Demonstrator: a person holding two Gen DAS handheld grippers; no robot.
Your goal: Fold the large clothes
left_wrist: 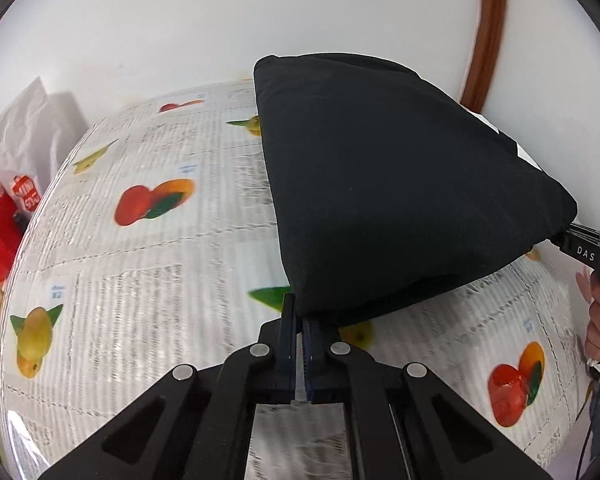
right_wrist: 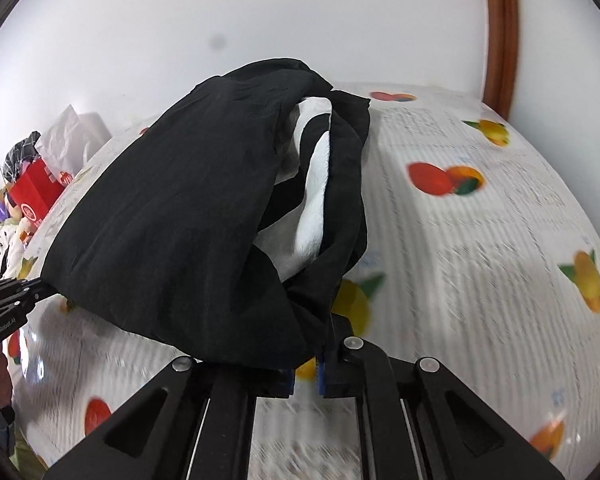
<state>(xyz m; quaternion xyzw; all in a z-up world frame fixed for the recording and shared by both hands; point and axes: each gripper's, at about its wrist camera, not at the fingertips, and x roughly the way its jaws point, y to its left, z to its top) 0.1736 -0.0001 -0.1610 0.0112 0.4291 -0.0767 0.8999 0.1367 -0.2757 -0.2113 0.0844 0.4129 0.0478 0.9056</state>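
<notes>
A black garment (left_wrist: 384, 184) with a white print is folded over and held up off the table between both grippers. My left gripper (left_wrist: 299, 322) is shut on its near left corner. The right gripper (left_wrist: 568, 236) shows at the right edge of the left wrist view, pinching the other corner. In the right wrist view the garment (right_wrist: 188, 216) hangs bunched, with the white print (right_wrist: 312, 200) showing in its folds. My right gripper (right_wrist: 320, 344) is shut on its lower edge. The left gripper (right_wrist: 40, 286) holds the far left corner.
The table is covered by a cloth printed with fruit and text (left_wrist: 140, 280). A white wall and a brown door frame (left_wrist: 488, 32) stand behind. Red boxes and white bags (left_wrist: 16, 184) sit at the left, with clutter (right_wrist: 20, 200) beside them.
</notes>
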